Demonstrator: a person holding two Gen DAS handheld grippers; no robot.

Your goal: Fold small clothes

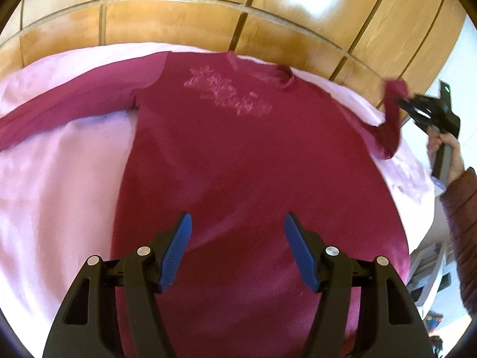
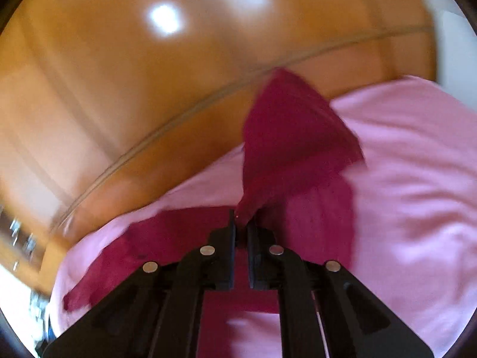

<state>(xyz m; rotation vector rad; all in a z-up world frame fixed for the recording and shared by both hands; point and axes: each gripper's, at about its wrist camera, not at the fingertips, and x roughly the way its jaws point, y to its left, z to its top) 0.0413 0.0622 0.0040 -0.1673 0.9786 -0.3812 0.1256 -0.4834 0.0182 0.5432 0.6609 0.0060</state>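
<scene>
- The maroon long-sleeve top (image 1: 238, 149) lies flat, print up, on the pink bed sheet (image 1: 59, 179). Body's not folded at all yet.
- Right hand-held gripper (image 2: 242, 223) is pinched onto the right sleeve cuff (image 2: 286, 137), lifting it, so I'd guess the first sleeve fold is starting.
- Left hand-held gripper (image 1: 238, 226) is spread, empty, over the hem.
- Left sleeve (image 1: 68, 110) lies stretched out, untouched.

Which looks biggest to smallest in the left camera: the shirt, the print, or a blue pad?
1. shirt
2. print
3. blue pad, though it sits nearest the camera, so it looks bigger than it really is.
</scene>
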